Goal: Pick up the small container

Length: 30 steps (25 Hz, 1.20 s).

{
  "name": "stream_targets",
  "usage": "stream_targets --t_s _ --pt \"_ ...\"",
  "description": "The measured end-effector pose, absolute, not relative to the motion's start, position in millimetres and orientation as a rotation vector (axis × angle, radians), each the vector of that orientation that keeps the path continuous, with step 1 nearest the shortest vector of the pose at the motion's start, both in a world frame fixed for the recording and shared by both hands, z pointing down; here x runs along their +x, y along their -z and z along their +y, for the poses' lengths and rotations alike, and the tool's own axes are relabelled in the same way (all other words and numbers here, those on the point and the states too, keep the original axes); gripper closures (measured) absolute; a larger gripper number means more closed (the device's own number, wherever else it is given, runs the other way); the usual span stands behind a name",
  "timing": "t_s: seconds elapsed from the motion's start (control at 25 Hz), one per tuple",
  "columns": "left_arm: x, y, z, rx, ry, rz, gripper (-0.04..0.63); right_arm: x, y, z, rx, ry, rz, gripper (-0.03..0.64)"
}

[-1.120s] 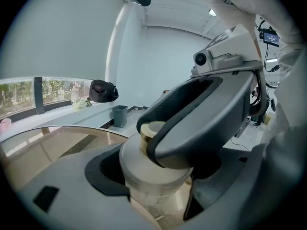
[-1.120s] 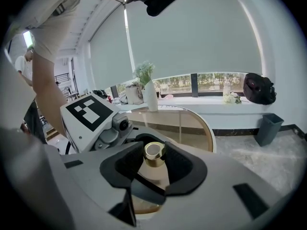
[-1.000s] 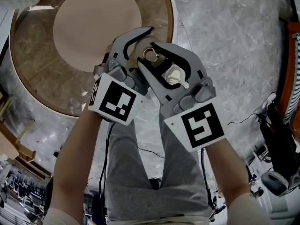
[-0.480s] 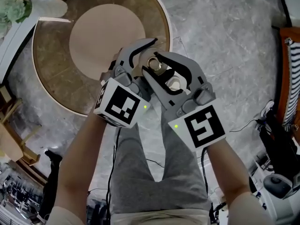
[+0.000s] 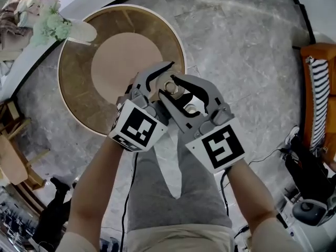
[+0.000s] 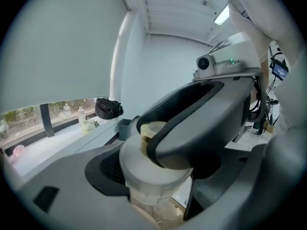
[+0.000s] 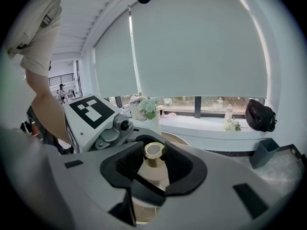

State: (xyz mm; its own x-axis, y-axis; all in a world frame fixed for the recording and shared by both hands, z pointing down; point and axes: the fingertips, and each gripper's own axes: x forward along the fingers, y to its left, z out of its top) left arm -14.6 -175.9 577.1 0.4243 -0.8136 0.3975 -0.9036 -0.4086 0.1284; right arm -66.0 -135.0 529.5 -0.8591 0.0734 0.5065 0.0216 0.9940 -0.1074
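Both of your grippers are clamped on the small container (image 5: 176, 90), which hangs in the air over the near rim of the round table (image 5: 79, 83), clear of its top. Your right gripper (image 7: 154, 164) grips it just below the gold cap (image 7: 154, 152), which stands upright between the pads. Your left gripper (image 6: 148, 176) presses on the white body, one right jaw crossing over it. Pale flowers (image 5: 52, 22) stand beyond the table's far rim.
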Motion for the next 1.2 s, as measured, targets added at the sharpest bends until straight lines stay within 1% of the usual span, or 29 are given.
stream_targets --t_s 0.68,1.2 --pt "-45 -404 -186 2.371 -0.459 -1.546 0.252 -93 -353 -143 -0.062 -0.07 -2.687 0.482" --pt "-47 -282 -188 2.374 -0.49 -1.573 0.252 -92 -228 -143 -0.069 -0.06 -2.772 0.48"
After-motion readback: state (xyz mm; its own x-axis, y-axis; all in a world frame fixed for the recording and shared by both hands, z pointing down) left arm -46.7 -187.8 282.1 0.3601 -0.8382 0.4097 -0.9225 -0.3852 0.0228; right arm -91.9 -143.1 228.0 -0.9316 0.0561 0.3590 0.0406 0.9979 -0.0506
